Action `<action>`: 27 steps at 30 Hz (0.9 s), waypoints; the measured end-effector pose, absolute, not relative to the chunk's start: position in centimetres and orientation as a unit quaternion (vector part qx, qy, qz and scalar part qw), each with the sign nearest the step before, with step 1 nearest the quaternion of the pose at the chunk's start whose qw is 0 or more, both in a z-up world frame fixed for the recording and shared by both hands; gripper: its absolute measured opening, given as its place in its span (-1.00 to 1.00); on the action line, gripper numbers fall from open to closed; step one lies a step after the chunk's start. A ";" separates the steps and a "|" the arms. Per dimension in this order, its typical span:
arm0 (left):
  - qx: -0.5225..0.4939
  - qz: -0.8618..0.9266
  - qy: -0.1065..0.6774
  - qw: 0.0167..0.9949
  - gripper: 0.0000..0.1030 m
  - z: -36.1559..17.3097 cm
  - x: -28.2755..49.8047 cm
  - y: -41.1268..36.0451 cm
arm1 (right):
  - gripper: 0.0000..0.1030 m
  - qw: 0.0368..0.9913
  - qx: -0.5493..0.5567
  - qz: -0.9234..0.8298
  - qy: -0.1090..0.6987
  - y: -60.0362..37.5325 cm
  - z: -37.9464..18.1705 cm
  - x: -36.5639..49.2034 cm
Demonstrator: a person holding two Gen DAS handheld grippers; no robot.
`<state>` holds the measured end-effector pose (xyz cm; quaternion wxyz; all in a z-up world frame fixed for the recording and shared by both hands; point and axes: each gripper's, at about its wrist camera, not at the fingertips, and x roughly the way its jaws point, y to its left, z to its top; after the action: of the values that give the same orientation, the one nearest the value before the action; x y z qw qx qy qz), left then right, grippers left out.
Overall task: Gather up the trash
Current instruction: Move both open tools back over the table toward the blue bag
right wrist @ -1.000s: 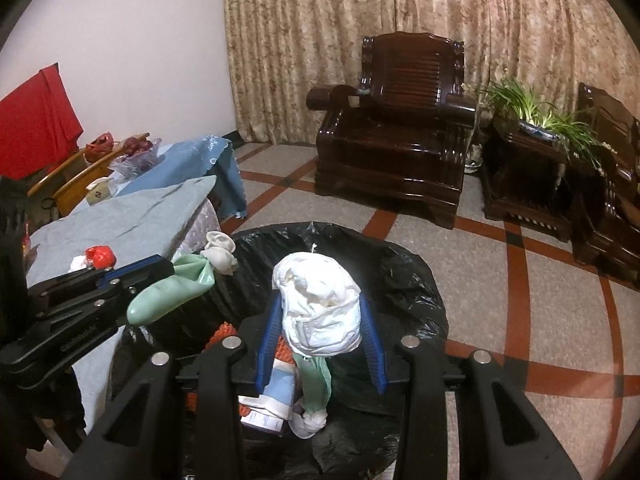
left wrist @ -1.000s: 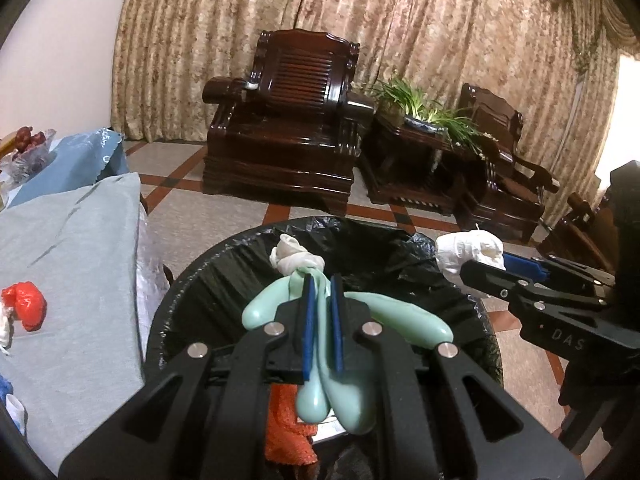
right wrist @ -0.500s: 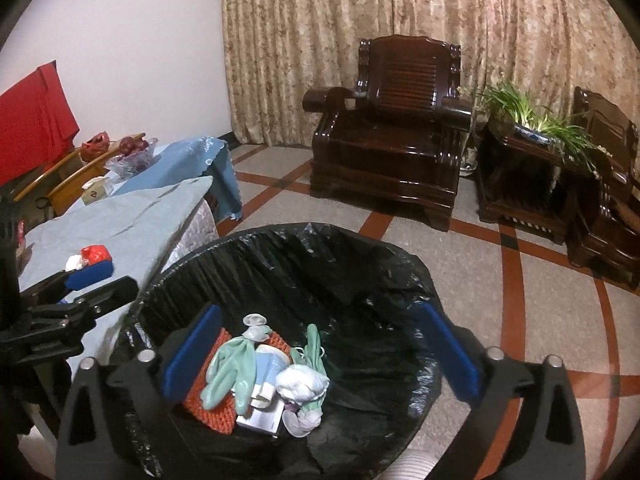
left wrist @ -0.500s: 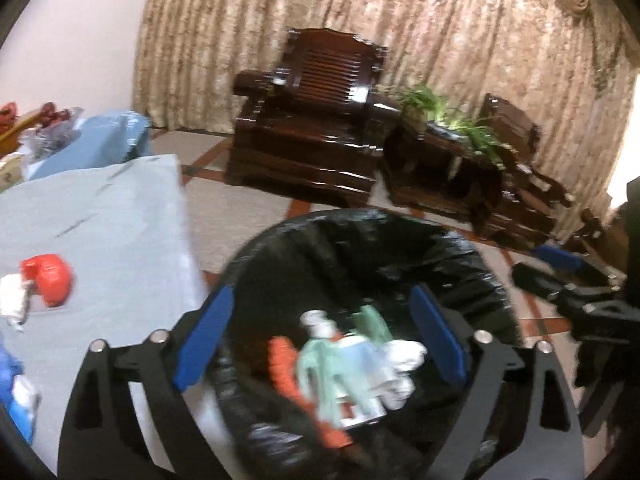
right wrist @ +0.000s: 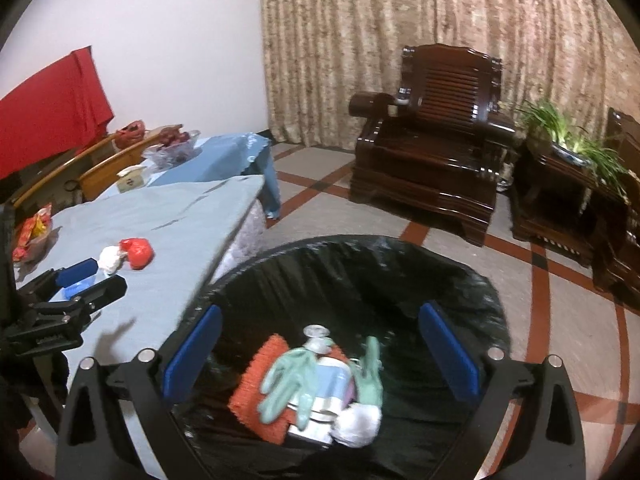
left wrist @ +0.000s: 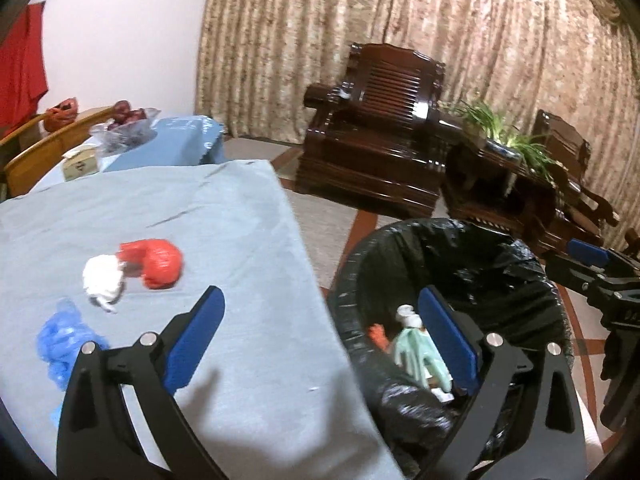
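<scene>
Both claws are hanging empty right now. The left claw is still spreading its jaws, almost fully wide, with nothing between them; one finger is sitting over the counter and the other over the bin, so it's straddling the counter's right edge. The right claw is standing wide open too, pointing down into the bin's mouth with nothing gripped.

The trash is sitting in two places. Inside the black-bagged bin there's a green glove, an orange rag, a white wad and some kind of box under them. On the counter, toward its left side, a red wad is touching a white tissue, and a blue crumpled thing is lying just beside them nearer the front.

The bin's rim is pressing right up against the counter's edge. The counter's middle and right strip are bare cloth. Beyond the bin, tiled floor is running open up to the dark armchair.
</scene>
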<state>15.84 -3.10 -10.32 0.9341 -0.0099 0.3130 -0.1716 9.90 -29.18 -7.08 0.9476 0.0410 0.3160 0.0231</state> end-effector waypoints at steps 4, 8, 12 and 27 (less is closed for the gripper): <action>-0.012 -0.150 0.310 0.939 0.84 -10.1 15.6 -0.7 | 0.88 0.948 0.034 0.045 0.314 -26.6 -7.0 10.8; -0.009 -0.124 0.307 0.944 0.84 -9.9 15.4 2.2 | 0.88 0.947 0.029 0.068 0.312 -24.0 -7.0 11.9; -0.011 -0.092 0.307 0.947 0.84 -9.8 15.3 5.7 | 0.88 0.947 0.020 0.089 0.308 -21.1 -7.0 12.9; -0.020 0.001 0.324 0.946 0.84 -11.2 16.3 16.4 | 0.88 0.938 -0.001 0.153 0.310 -11.2 -8.7 16.7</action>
<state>16.26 16.42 -11.22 0.9459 -0.0199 0.3239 0.0008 16.66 -11.18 -8.73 0.9383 -0.0006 0.3100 0.1530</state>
